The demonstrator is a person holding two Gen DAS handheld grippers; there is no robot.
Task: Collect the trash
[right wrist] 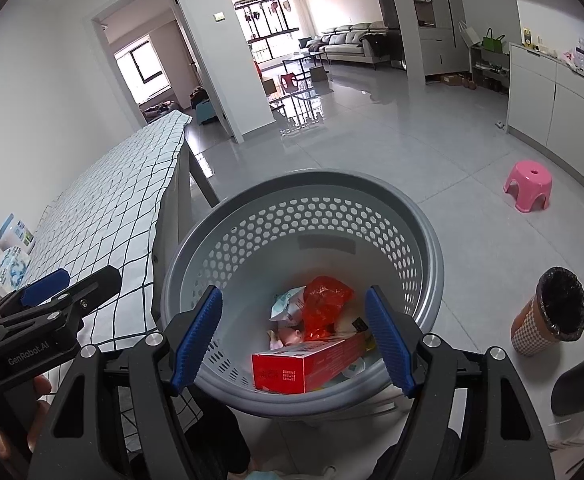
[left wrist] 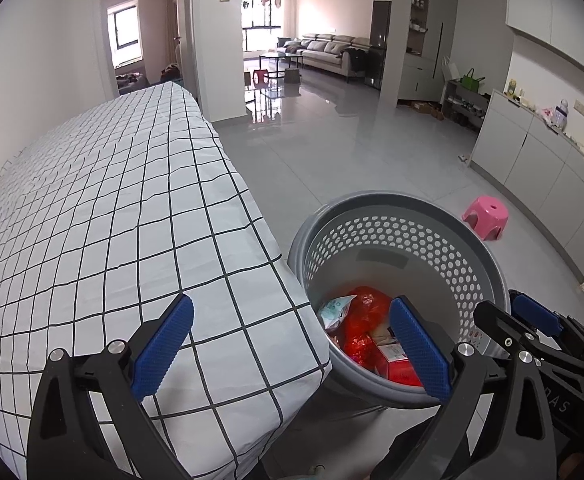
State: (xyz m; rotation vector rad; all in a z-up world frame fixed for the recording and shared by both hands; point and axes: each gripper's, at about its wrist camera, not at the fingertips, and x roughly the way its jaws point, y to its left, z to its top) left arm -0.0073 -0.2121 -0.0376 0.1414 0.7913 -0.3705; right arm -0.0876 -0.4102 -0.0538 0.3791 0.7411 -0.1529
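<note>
I see both sets of jaws wide, empty: left gripper (left wrist: 290, 354) over desk (left wrist: 104, 216) corner, right gripper (right wrist: 293, 340) above grey basket (right wrist: 419, 236). Trash, red box (right wrist: 307, 364) and red bag (right wrist: 325, 300), sits inside.

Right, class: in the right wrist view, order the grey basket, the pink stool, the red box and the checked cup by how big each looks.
1. Grey basket, plainly the largest.
2. Red box.
3. Checked cup and pink stool: they look alike, and the stool stands farther off, so unranked.
</note>
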